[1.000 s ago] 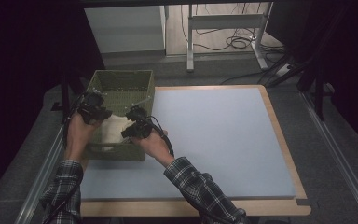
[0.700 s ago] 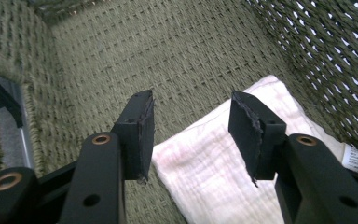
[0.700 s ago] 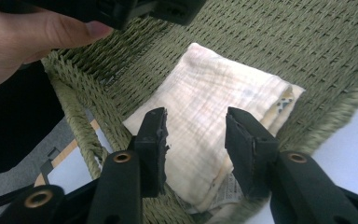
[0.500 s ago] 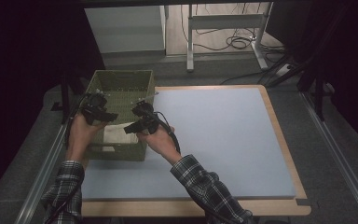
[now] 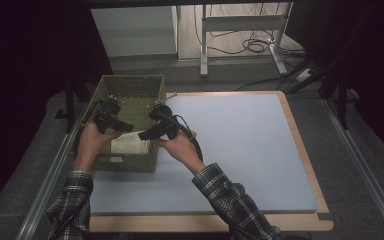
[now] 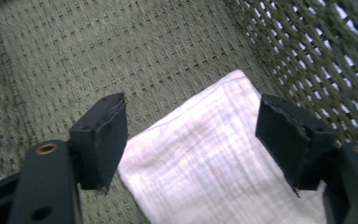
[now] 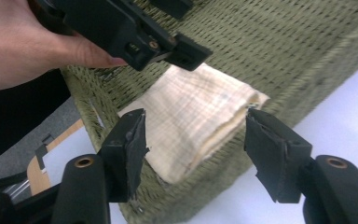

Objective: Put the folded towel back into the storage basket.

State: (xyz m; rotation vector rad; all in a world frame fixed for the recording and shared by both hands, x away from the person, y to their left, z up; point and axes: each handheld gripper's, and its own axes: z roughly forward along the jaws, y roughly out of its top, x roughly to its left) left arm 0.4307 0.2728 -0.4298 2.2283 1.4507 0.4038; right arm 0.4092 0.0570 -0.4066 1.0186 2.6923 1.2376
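A folded cream cloth (image 5: 126, 143) (image 6: 214, 163) (image 7: 196, 112) lies flat on the floor of a green woven basket (image 5: 130, 163) (image 6: 98, 56) (image 7: 284, 51), at its near end. My left gripper (image 5: 128, 128) (image 6: 191, 135) hangs just above the cloth. Its jaws have just been opening and stand apart, touching nothing. It also shows in the right gripper view as the other gripper (image 7: 135, 32). My right gripper (image 5: 145, 135) (image 7: 196, 149) hovers over the basket's right rim. Its jaws have also just been opening, and they are clear of the cloth.
The basket stands on the left part of a pale blue mat (image 5: 240, 150) on a wood-edged table (image 5: 307, 165). A person's hand (image 7: 28, 42) holds the left gripper. Desk legs and cables (image 5: 250, 45) lie on the floor behind the table.
Both grippers' jaws stand wider than before. The right gripper has risen and drawn back toward the basket's right rim. The cloth stays in the basket.
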